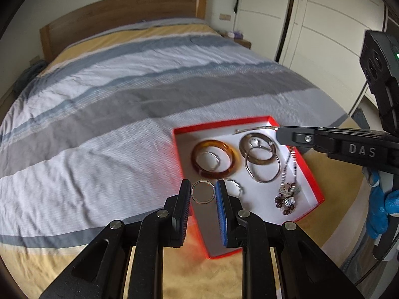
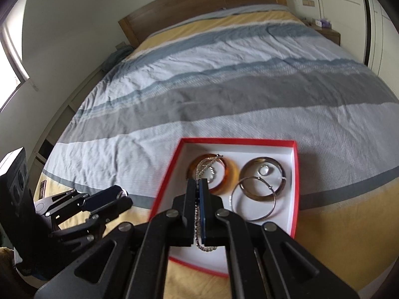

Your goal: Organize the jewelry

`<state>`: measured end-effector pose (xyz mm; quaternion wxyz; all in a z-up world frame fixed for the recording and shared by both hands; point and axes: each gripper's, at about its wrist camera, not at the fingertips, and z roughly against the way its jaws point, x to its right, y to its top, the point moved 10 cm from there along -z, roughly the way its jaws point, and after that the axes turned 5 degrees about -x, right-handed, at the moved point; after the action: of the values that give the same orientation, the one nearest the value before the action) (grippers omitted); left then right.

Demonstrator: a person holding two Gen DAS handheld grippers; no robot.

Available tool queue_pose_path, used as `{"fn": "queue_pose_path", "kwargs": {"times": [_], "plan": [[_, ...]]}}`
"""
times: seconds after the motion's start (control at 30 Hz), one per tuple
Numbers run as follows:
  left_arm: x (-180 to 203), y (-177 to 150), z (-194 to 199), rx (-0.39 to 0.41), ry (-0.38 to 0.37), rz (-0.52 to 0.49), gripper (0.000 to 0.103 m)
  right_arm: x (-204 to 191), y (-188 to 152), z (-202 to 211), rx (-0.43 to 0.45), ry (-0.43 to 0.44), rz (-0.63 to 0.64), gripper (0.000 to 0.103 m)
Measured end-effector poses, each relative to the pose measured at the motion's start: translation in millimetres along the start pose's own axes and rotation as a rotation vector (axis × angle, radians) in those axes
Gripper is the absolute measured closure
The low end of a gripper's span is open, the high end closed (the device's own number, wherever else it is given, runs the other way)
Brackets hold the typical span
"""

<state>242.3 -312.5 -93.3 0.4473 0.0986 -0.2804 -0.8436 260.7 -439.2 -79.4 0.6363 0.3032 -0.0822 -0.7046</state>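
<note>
A red box (image 1: 309, 172) with a white inside lies on the bed; it also shows in the right wrist view (image 2: 295, 189). In it are an amber bangle (image 1: 233, 154), a grey-brown bangle (image 1: 244, 142), a large silver hoop (image 1: 274, 177), small rings and a beaded necklace (image 1: 286, 191). My left gripper (image 1: 203, 191) is open above the box's near corner, with a small silver ring (image 1: 202, 191) between its fingers. My right gripper (image 2: 198, 184) is shut on a silver chain bracelet (image 2: 203, 167) and holds it over the box; its tip shows in the left wrist view (image 1: 280, 133).
The box sits on a striped bedspread (image 1: 112, 94) in grey, white, blue and yellow. A wooden headboard (image 1: 119, 10) stands at the far end. White wardrobe doors (image 1: 324, 25) are to the right, and a nightstand (image 2: 329, 33) is beside the bed.
</note>
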Motion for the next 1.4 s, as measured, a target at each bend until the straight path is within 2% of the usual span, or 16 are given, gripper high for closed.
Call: {"fn": "queue_pose_path", "kwargs": {"times": [0.4, 0.73, 0.87, 1.1, 1.23, 1.4], "plan": [[35.8, -23.6, -63.1, -0.122, -0.037, -0.037, 0.083, 40.6, -32.7, -48.1, -0.106, -0.037, -0.029, 0.1], [35.0, -34.1, -73.9, -0.156, -0.033, -0.004, 0.083, 50.4, -50.7, -55.7, -0.148, -0.066, -0.027, 0.1], [33.2, -38.4, -74.6, -0.17, -0.028, 0.013, 0.082, 53.9, -55.4, -55.4, -0.162, -0.079, -0.034, 0.097], [31.3, -42.8, -71.7, -0.186, -0.016, 0.033, 0.07, 58.8, -61.8, -51.0, -0.178, -0.099, -0.051, 0.095], [30.5, -41.2, -62.8, -0.177, -0.009, 0.035, 0.063, 56.1, -61.1, -40.9, -0.164, -0.099, -0.052, 0.08], [29.8, -40.6, -45.8, -0.156, 0.005, 0.037, 0.058, 50.9, -60.5, -26.5, -0.147, -0.105, -0.048, 0.077]]}}
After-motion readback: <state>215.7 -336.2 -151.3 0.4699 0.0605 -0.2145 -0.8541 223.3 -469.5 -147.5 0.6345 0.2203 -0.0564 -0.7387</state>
